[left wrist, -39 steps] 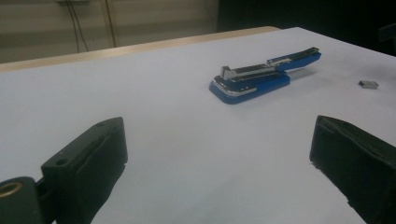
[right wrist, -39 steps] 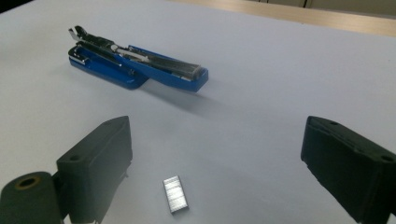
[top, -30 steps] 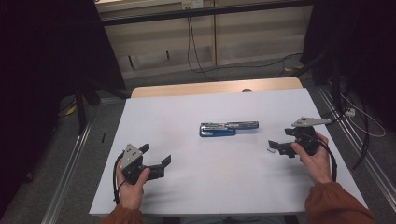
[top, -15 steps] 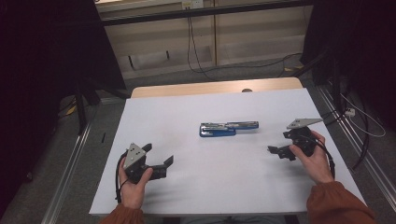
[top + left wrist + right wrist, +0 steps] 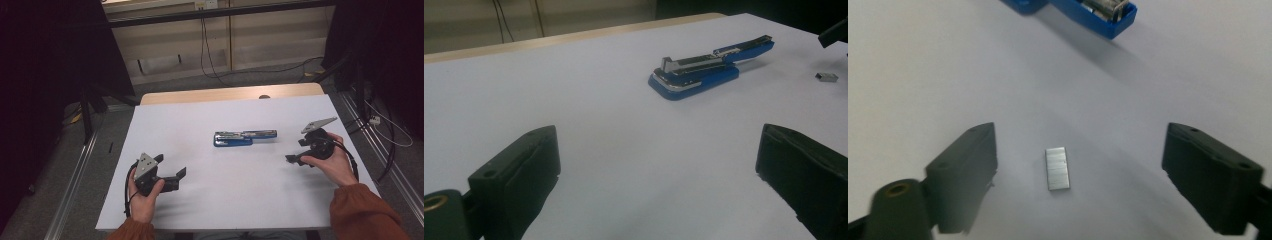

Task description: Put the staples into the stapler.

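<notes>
1. Right gripper view, nearest ground: a small strip of staples (image 5: 1057,168) lies flat on the white tabletop (image 5: 948,75), between the two black jaws and touching neither. The right hand-held gripper (image 5: 1078,175) has its jaws wide apart; they have just been closing in somewhat, with the strip in the gap but not yet pinched.
2. Left gripper view, nearest ground: the left hand-held gripper (image 5: 656,170) is open, jaws spread, bare tabletop between them. It holds nothing.
3. High view, near edge: left hand-held gripper (image 5: 157,172) sits low at the left of the sheet, well apart from everything else. Right hand-held gripper (image 5: 305,156) is at the right side, tipped down toward the surface.
4. Middle distance: blue stapler (image 5: 245,138) lies near the centre of the tabletop, swung open, so its top arm and magazine stretch out in a line. From the left gripper view the stapler (image 5: 709,65) shows its metal channel exposed; the strip of staples (image 5: 826,76) is off to its right, near but apart.
5. Far: wooden edge of the table beyond the sheet, then floor, cables.
6. Progress, as judged: stapler already laid open, loading apparently the aim. Pickup of the strip is in hand, not done. Left to do: grip the strip, carry it to the channel, seat it, close the stapler.
</notes>
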A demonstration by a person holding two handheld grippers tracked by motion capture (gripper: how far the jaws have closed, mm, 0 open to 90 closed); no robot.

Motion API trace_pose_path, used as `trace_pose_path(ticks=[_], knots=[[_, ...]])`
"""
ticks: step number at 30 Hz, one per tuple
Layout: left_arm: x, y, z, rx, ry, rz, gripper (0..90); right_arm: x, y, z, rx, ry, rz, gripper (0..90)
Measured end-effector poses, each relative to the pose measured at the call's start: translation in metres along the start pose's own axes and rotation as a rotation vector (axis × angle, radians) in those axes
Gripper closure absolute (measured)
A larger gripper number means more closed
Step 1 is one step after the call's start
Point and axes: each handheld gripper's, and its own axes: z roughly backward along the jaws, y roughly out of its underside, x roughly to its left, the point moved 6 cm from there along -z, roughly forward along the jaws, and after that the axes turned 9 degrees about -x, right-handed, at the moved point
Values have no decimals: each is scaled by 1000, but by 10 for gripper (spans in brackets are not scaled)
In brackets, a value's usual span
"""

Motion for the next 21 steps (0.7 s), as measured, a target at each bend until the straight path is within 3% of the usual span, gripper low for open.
trace_pose_path(ticks=[3,4,8,11,13,14,15,21], knots=[[0,0,0,0,6,4,42,0,2,0,27,-13,7,247],[-1,0,0,4,15,12,42,1,1,1,48,-5,29,319],[-1,1,0,10,17,2,42,1,0,0,70,-5,50,432],[-1,1,-1,10,15,3,42,1,3,-3,96,-16,49,485],[-1,1,-1,11,3,-19,43,1,4,-4,102,-19,54,511],[-1,1,-1,8,3,-19,43,1,4,-5,109,-18,56,542],[-2,1,-1,10,16,9,42,1,5,-6,117,-20,59,551],[-1,2,-1,15,11,5,42,3,8,-9,151,-33,57,614]])
